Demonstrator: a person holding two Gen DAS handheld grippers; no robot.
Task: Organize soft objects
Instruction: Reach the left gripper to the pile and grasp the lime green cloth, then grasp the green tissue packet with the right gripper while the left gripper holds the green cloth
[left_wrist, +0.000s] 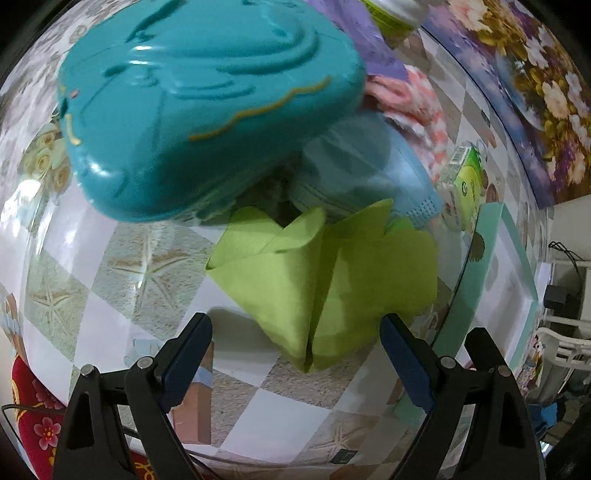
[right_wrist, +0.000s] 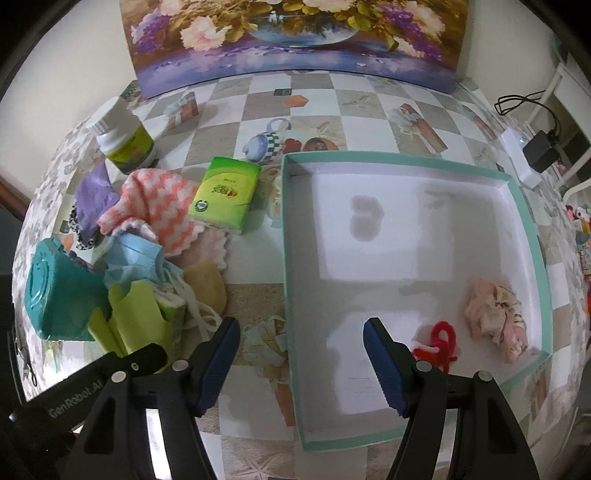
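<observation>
My left gripper (left_wrist: 295, 325) is open just in front of a folded green cloth (left_wrist: 325, 280), its fingers on either side of the cloth's near corner. Behind the cloth lie a blue face mask (left_wrist: 362, 166) and a pink-and-white knitted cloth (left_wrist: 410, 99). In the right wrist view the same pile sits at the left: green cloth (right_wrist: 133, 314), mask (right_wrist: 136, 258), knitted cloth (right_wrist: 159, 199), a purple cloth (right_wrist: 92, 192) and a yellow sponge (right_wrist: 207, 284). My right gripper (right_wrist: 301, 328) is open and empty over the near left wall of a white box with a mint rim (right_wrist: 369, 157). The box holds a pink cloth (right_wrist: 495, 314) and red yarn (right_wrist: 439, 343).
A teal plastic case (left_wrist: 207, 107) stands right behind the green cloth, also showing in the right wrist view (right_wrist: 55, 291). A green tissue pack (right_wrist: 225, 192) and a white jar (right_wrist: 125, 144) stand near the pile. A flower painting (right_wrist: 295, 37) leans at the table's back.
</observation>
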